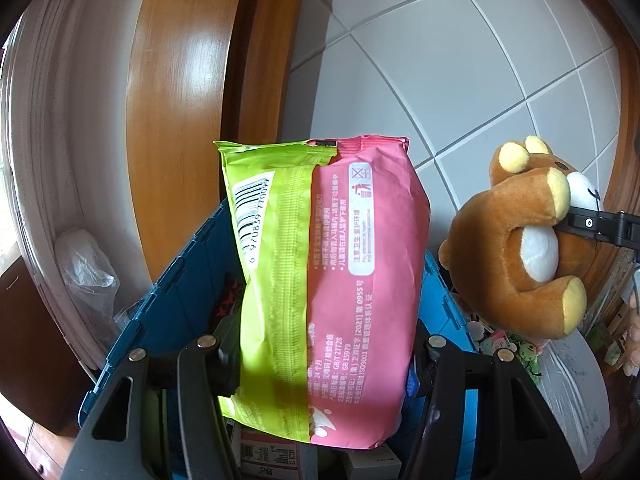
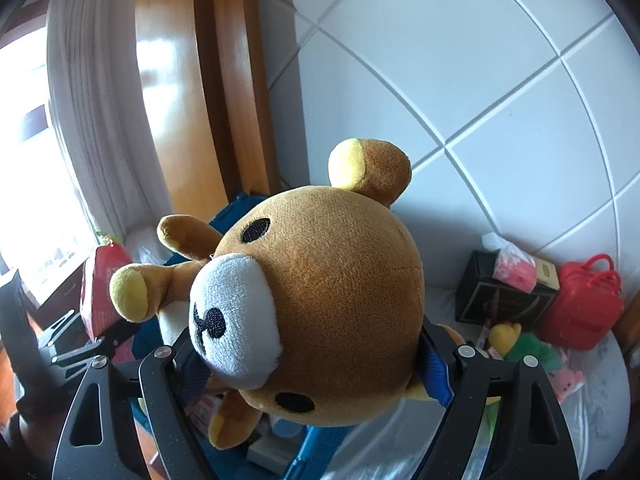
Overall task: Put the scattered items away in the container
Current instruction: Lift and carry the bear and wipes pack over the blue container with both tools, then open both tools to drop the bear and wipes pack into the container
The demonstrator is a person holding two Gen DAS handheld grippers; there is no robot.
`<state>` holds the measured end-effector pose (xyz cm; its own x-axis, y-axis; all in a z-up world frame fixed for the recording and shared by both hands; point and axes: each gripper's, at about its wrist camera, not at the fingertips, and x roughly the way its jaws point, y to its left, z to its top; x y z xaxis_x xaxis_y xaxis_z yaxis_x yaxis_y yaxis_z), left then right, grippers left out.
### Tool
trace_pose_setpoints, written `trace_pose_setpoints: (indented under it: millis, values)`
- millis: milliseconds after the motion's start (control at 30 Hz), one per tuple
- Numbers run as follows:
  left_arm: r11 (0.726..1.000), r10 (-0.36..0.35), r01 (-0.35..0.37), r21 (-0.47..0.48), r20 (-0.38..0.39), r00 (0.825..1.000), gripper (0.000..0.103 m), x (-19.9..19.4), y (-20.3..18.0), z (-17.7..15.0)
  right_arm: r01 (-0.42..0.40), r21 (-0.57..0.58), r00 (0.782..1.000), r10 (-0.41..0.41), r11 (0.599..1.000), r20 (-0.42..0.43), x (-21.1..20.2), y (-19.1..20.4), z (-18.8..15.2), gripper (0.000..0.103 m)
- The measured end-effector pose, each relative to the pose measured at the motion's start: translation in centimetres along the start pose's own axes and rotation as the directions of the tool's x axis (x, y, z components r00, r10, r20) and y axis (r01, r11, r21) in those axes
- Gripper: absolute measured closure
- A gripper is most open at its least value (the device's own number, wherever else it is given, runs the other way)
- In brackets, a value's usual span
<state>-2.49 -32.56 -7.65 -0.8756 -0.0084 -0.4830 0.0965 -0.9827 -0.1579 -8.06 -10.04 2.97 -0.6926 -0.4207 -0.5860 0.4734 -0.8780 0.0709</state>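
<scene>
**Grippers carried wipes and plush bear above blue crate**

Tidying was under way at a blue crate point(image 1: 172, 296) that stood against a white tiled wall point(image 1: 460, 80), beside a wooden door frame point(image 1: 180, 100). The left gripper point(image 1: 324, 364) had its jaws clamped on the lower part of a pink and green wipes pack point(image 1: 320, 280), which stood upright directly above the crate's open top, barcode side toward the camera. Boxes and small packets lay inside the crate beneath the pack, too hidden to identify.

To the right of the crate, the right gripper point(image 2: 312, 364) held a brown plush bear point(image 2: 320, 300) by the head, its jaws set wide on either side of the head and pressed into the fabric. The left wrist view showed the same bear point(image 1: 516, 248) hanging in the air just off the crate's right rim, with one black finger of that gripper reaching in from the right edge of the picture.

Further right of the crate, on a white surface point(image 2: 580, 420), sat a dark box point(image 2: 500, 300), a red plastic case point(image 2: 580, 304) and small green and pink soft toys point(image 2: 532, 352). A crumpled clear plastic bag point(image 1: 84, 268) lay to the left of the crate, near white curtains point(image 2: 88, 120).
</scene>
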Motion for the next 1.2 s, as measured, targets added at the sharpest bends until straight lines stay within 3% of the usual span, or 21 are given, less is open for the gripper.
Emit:
trace_pose_setpoints:
  millis: [400, 900, 1000, 1067, 1100, 1133, 1200]
  values:
    - [0.999, 0.048, -0.048, -0.005, -0.024, 0.999, 0.046, 0.8, 4.0, -0.7, -0.021, -0.003, 0.999, 0.021, 1.0, -0.045, 7.3, 2.9, 3.7, 0.019]
    - [0.998, 0.06, -0.058, 0.023, -0.077, 0.995, 0.046, 4.6, 5.8, 0.5, 0.028, -0.006, 0.993, -0.028, 1.0, -0.11, 18.3, 4.6, 8.3, 0.018]
    - [0.999, 0.043, -0.043, 0.006, -0.091, 0.995, 0.045, 5.3, 6.0, 1.1, 0.011, 0.025, 0.995, -0.009, 1.0, -0.098, 19.6, 4.2, 9.2, 0.009]
    - [0.999, 0.038, -0.04, -0.012, -0.119, 0.992, 0.035, 6.1, 6.1, 1.4, -0.011, 0.073, 0.997, 0.016, 0.997, -0.071, 20.1, 3.5, 10.0, 0.002]
    - [0.999, 0.045, -0.046, -0.008, -0.135, 0.99, 0.009, 6.4, 6.0, 1.5, -0.012, 0.096, 0.997, 0.019, 0.995, -0.069, 20.3, 3.0, 10.3, 0.0]
    - [0.999, 0.05, -0.052, -0.005, -0.136, 0.989, 0.0, 6.5, 5.9, 1.6, -0.009, 0.111, 0.997, 0.018, 0.994, -0.075, 20.5, 2.7, 10.4, 0.0]
    - [0.999, 0.051, -0.052, 0.001, -0.13, 0.99, 0.0, 6.4, 5.5, 1.9, -0.003, 0.111, 0.997, 0.012, 0.994, -0.077, 20.5, 2.4, 10.3, 0.0]
